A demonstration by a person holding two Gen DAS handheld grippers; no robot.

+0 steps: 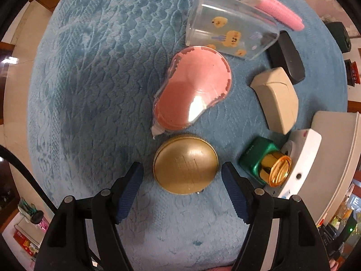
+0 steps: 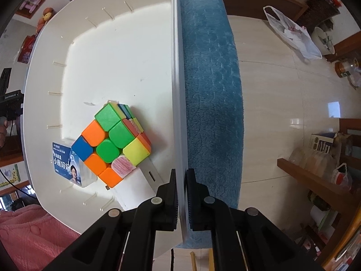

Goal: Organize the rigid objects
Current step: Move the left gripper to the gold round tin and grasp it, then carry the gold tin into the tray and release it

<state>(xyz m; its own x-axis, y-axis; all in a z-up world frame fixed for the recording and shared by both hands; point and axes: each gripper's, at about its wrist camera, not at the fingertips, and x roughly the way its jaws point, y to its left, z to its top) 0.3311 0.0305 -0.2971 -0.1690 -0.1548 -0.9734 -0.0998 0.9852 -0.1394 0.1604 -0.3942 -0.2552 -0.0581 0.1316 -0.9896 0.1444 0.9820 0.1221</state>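
In the left wrist view my left gripper (image 1: 182,171) is open, its jaws on either side of a round gold tin (image 1: 185,163) lying on the blue cloth (image 1: 90,79). Beyond it lie a pink tape dispenser (image 1: 191,88), a clear cup with bear prints (image 1: 232,24), a pink razor (image 1: 275,6), a beige box (image 1: 276,99), a black case (image 1: 286,56) and a green bottle with a gold cap (image 1: 264,164). In the right wrist view my right gripper (image 2: 181,180) is shut on the rim of a white bin (image 2: 178,90). The bin holds a colourful puzzle cube (image 2: 112,144), a blue-labelled box (image 2: 65,160) and a white block (image 2: 137,185).
A white power strip (image 1: 300,158) and the white bin's wall (image 1: 338,158) stand at the right of the cloth. Past the cloth edge (image 2: 214,90) is tiled floor (image 2: 282,101) with a plastic bag (image 2: 291,31), jars and wooden furniture (image 2: 315,180).
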